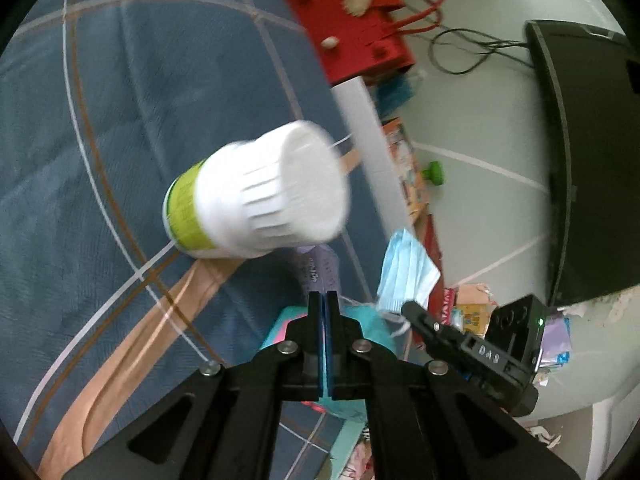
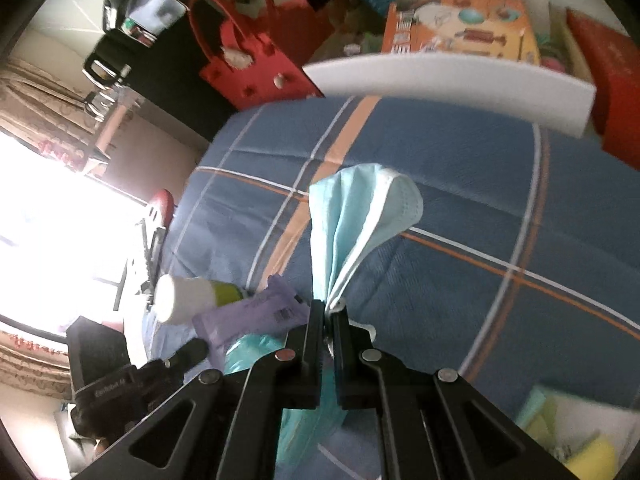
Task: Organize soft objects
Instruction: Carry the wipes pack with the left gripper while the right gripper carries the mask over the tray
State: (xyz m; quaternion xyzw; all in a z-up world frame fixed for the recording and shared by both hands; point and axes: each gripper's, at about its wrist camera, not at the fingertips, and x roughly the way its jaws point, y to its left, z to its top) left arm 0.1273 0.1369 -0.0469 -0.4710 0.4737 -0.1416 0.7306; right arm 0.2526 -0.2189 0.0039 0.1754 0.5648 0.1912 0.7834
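Note:
My right gripper point(image 2: 329, 309) is shut on a light blue face mask point(image 2: 356, 216), which hangs bunched above the blue plaid bedspread point(image 2: 460, 184). In the left wrist view the mask point(image 1: 404, 268) shows beside the right gripper point(image 1: 412, 308). My left gripper point(image 1: 324, 296) is shut and empty, over a teal packet point(image 1: 360, 324). A white bottle with a green label point(image 1: 256, 192) lies on the bedspread point(image 1: 120, 128) ahead of it, next to a purple packet point(image 1: 320, 268). The bottle point(image 2: 188, 296) and purple packet point(image 2: 248, 312) also show at the left of the right wrist view.
A red bag point(image 2: 256, 56) and an orange toy box point(image 2: 460, 28) lie beyond the bed's white rail point(image 2: 440, 80). A black case point(image 1: 580, 152) stands on the floor at right. Yellow-green cloths point(image 2: 572, 432) lie at lower right.

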